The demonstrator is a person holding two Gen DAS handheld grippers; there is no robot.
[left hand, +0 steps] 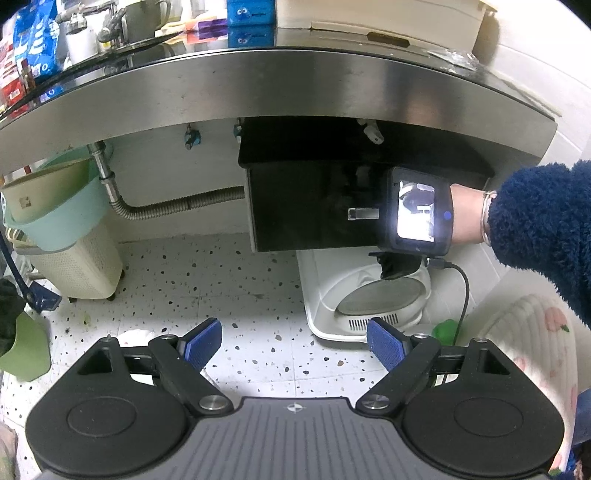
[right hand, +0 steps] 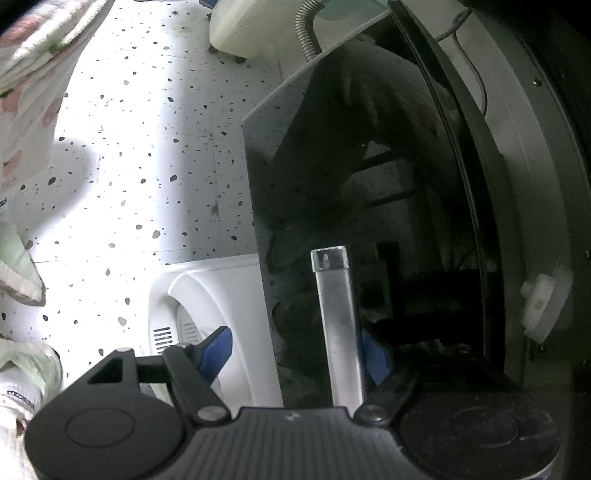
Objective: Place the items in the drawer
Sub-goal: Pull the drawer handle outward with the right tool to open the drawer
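A black drawer point(left hand: 310, 210) hangs under the steel counter point(left hand: 280, 88), with a metal bar handle point(left hand: 364, 213) on its front. My left gripper point(left hand: 295, 341) is open and empty, held low over the speckled floor, well in front of the drawer. The right gripper unit point(left hand: 419, 212) is at the handle in the left wrist view. In the right wrist view the right gripper point(right hand: 301, 350) is open, its blue pads point(right hand: 218, 349) on either side of the handle point(right hand: 338, 317), against the glossy drawer front point(right hand: 343, 166). The drawer's inside is hidden.
A white appliance with a grey round lid point(left hand: 369, 295) stands on the floor under the drawer. A cream basket with a teal basin point(left hand: 62, 221) stands at left, beside a corrugated metal hose point(left hand: 177, 206). Packets and a blue box point(left hand: 251, 14) crowd the countertop.
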